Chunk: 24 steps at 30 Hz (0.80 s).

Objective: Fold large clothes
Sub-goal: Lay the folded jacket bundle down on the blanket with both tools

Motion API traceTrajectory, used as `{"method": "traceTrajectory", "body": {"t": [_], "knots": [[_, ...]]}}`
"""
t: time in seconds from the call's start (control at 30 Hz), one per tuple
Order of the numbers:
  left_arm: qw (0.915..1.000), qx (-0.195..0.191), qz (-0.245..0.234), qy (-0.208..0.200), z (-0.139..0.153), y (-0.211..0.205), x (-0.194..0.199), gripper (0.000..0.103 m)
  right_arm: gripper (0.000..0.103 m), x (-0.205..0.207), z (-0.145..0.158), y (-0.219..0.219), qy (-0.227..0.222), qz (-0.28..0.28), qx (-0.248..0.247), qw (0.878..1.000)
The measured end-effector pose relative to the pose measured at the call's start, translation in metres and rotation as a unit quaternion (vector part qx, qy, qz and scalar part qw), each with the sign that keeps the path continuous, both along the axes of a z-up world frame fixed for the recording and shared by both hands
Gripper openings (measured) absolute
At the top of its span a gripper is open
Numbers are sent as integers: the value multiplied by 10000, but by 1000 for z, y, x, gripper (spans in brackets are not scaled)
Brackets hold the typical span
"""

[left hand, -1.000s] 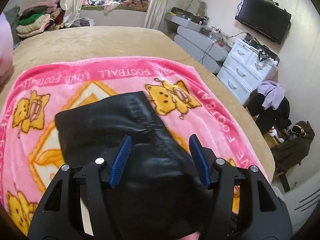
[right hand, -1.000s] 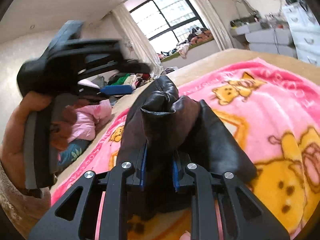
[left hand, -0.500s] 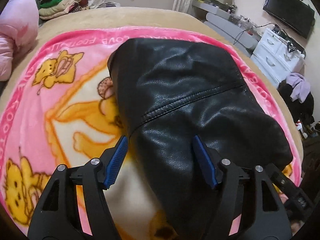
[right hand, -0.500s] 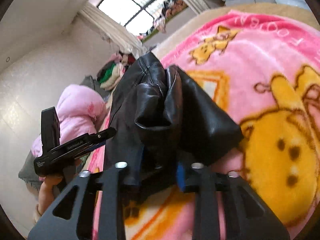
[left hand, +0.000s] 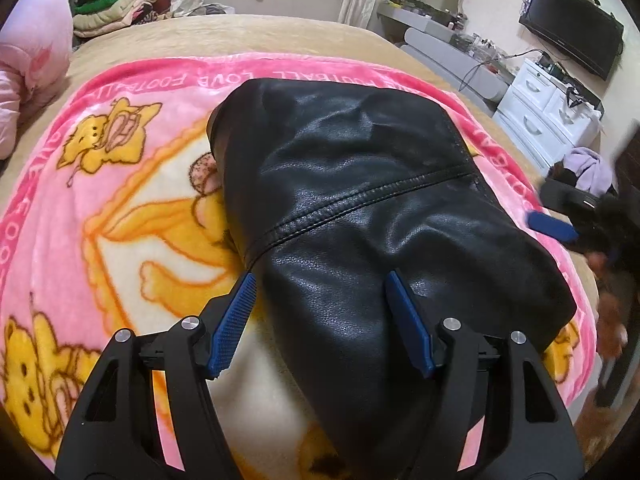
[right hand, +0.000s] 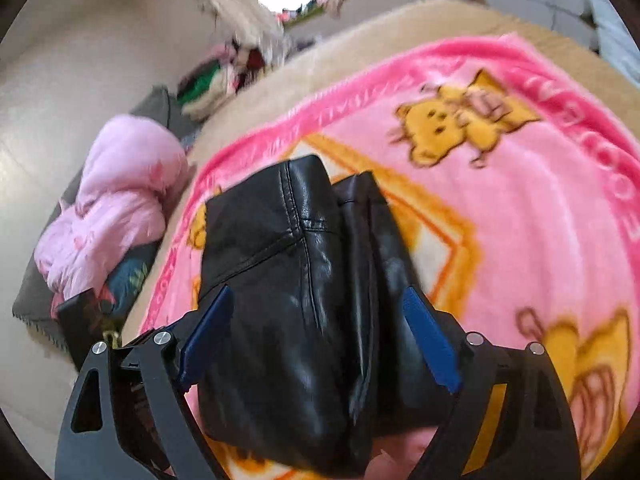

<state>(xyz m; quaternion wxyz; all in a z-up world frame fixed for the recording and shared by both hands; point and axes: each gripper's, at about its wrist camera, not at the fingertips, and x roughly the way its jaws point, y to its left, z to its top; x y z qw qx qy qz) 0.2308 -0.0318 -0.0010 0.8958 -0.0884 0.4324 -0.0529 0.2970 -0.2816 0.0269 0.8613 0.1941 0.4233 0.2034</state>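
Left wrist, pink blanket [left hand: 80,208] (border reads "LOVE FOOTBALL"), black leather garment [left hand: 360,208]

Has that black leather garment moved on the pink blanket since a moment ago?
Yes. In the left wrist view the black leather garment now stretches up close to the pink blanket's lettered border, hiding the bear print that showed beside it.

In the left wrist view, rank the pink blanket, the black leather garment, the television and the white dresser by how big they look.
1. Pink blanket
2. Black leather garment, close to the camera, so enlarged
3. Television and white dresser: they look alike, and both stand far off, so no ranking.
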Motion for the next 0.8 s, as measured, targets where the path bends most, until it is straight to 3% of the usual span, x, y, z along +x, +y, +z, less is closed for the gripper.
{"method": "traceTrajectory", "body": {"t": [0.13,0.27,0.33,0.43,0.53,0.67,0.8], "knots": [[10000,-9,-20,7,-1,1,1,59,71,31,-13,16,361,56,-537,9979],[10000,55,-39,-1,0,0,0,59,29,40,-16,29,240,167,-627,9976],[9999,143,-54,-27,2,-3,0,59,21,34,-8,39,-116,268,-825,9962],[9996,220,-118,-124,9,-6,-2,60,16,20,14,47,-730,447,-913,9921],[9995,102,-184,-218,18,-7,-3,70,16,14,31,32,-1024,382,-757,9911],[9993,119,-281,-199,18,-13,-1,73,16,25,21,8,-944,172,-783,9923],[9994,99,-337,-44,5,-18,5,75,16,35,-22,-5,-406,124,-807,9958]]}}
